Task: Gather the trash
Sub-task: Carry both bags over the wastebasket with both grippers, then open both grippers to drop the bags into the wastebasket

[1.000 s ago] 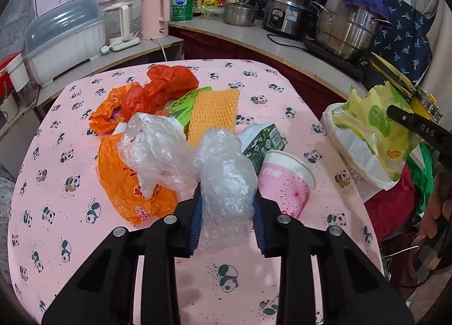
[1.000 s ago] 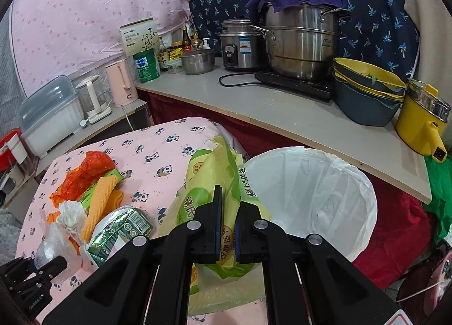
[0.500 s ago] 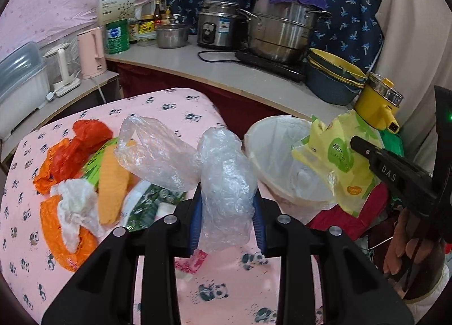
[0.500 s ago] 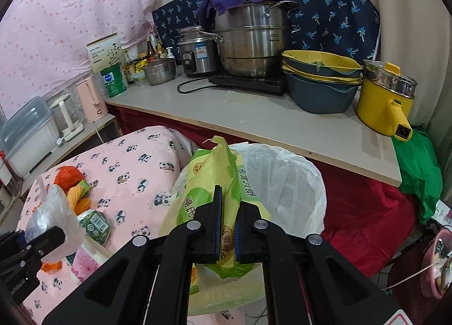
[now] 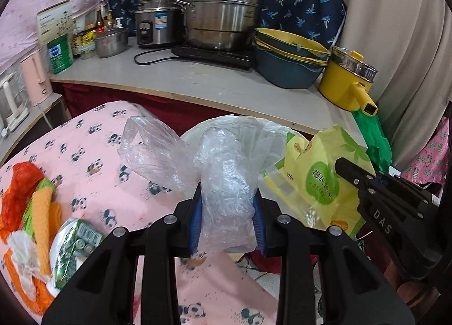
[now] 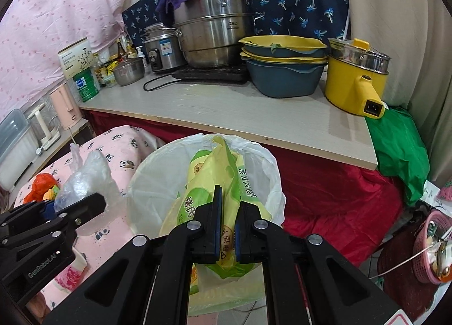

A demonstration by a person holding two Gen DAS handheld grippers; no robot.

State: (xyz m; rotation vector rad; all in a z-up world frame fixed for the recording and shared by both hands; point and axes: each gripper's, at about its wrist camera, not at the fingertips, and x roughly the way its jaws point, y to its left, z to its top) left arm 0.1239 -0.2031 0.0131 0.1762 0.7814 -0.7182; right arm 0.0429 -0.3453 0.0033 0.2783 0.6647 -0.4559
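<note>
Even indoor light, fisheye-warped edges

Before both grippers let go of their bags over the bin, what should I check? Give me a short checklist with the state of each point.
1. Right gripper grips the yellow-green bag: ok, jaws shut on it.
2. Left gripper grips the clear plastic bag: ok, pads press on both sides.
3. Yellow-green bag is above the bin opening: ok in the right wrist view.
4. Clear plastic bag is above the opening: cannot tell; in the right wrist view it hangs beside the rim, over the pink tablecloth.
5. White liner is folded over the rim and open: ok.
6. Room inside the bin: cannot tell, the bags hide its bottom.
</note>
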